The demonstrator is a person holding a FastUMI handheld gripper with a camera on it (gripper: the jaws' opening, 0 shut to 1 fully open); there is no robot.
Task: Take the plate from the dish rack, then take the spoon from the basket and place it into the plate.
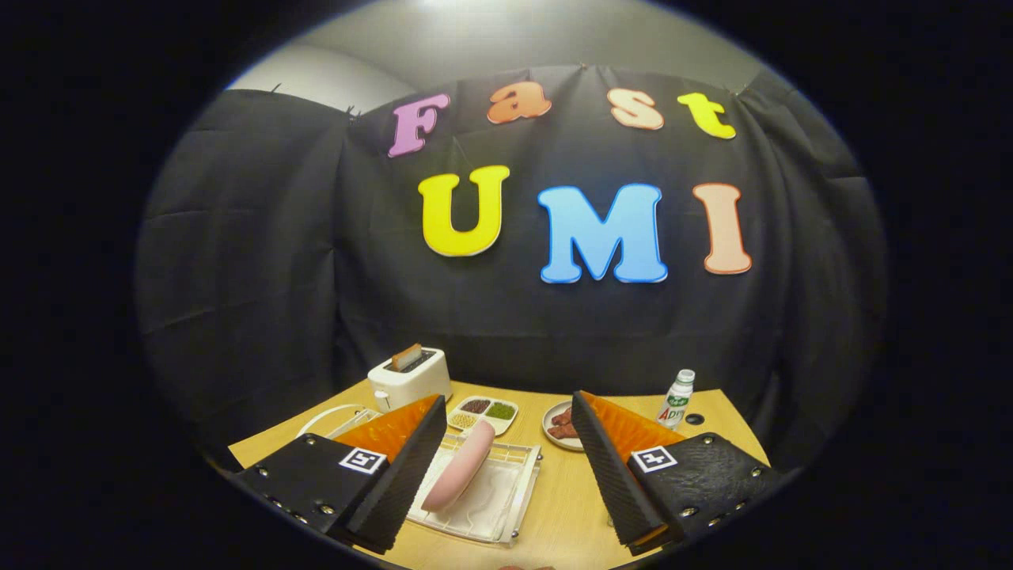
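Note:
A pink plate (459, 476) stands on edge in a white wire dish rack (506, 491) on the wooden table, just ahead of my left finger. My gripper (506, 467) hangs above the table with its fingers wide apart and nothing between them. The rack lies below the gap, nearer the left finger (404, 467). A white wire basket (336, 416) peeks out behind the left finger, mostly hidden; I cannot make out a spoon in it.
A white toaster (409, 378) with a slice of bread stands at the back left. A divided dish of beans (483, 413), a small plate of red food (560, 426) and a small bottle (675, 400) line the back of the table (566, 507).

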